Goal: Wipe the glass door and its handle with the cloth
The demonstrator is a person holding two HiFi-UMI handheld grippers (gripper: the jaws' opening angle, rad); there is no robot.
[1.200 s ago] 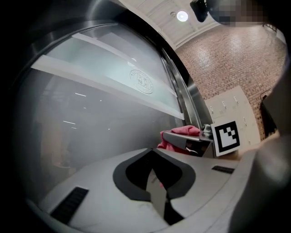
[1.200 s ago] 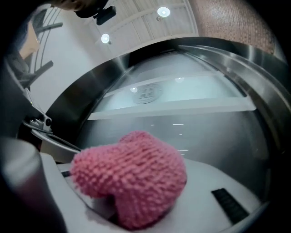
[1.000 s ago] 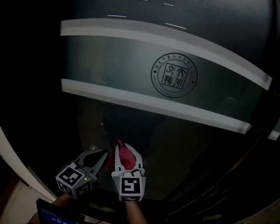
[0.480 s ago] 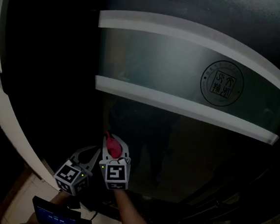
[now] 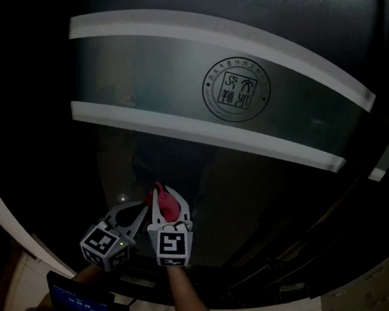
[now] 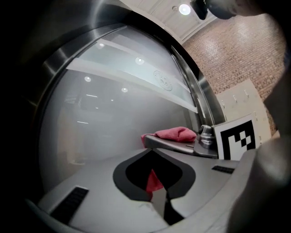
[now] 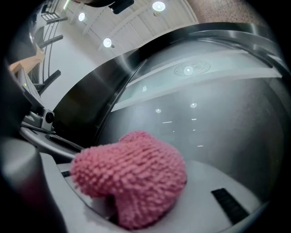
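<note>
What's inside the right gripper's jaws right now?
A bunched pink cloth, clamped in the right gripper in front of the glass door. The cloth covers the jaw tips and the glass behind it, so contact cannot be confirmed.

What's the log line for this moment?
right gripper shut on cloth | cloth at glass door | left gripper shut, empty

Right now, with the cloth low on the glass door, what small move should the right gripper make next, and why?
Probably sweep the right gripper a short way up the glass door, pressing the pink cloth on it. It is shut on that cloth at the lower pane, with the frosted band above. The left gripper, shut and empty, sits beside it.
</note>
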